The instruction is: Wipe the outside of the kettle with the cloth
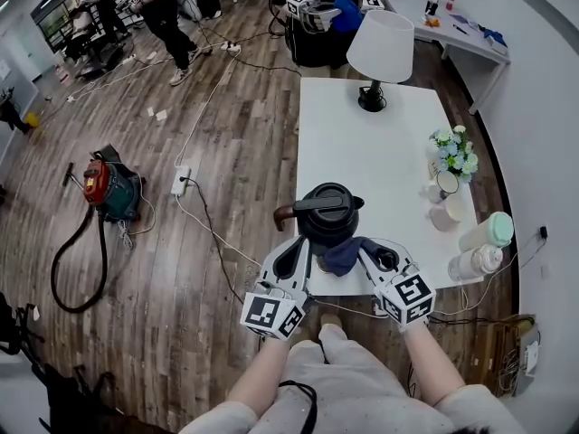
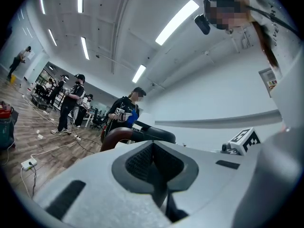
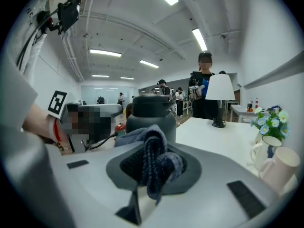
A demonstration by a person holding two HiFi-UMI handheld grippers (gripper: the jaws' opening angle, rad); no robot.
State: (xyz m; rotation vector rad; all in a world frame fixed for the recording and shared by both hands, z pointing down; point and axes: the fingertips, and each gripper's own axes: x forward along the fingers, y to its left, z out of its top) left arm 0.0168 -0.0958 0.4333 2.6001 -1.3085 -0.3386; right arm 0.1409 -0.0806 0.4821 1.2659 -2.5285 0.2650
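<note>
Two grippers at the kettle's (image 1: 327, 211) near side. R gripper (image 1: 366, 253) is clamped on the dark blue cloth (image 3: 153, 151), bunched against the kettle's lower wall. L gripper (image 2: 153, 170) has its jaws together w/ nothing in them, beside the brown handle (image 2: 118, 137). The kettle sits at the table's (image 1: 362, 143) near edge, lid on. Wiping looks barely begun. Next: press cloth to wall & sweep round, L steadying. Mugs' (image 3: 278, 163) contents unseen; vase (image 1: 446, 183) holds flowers.

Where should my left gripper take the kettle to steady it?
Probably the brown handle end of the kettle, coming from the left: it juts out sideways past the body, toward the left gripper and clear of the cloth.
</note>
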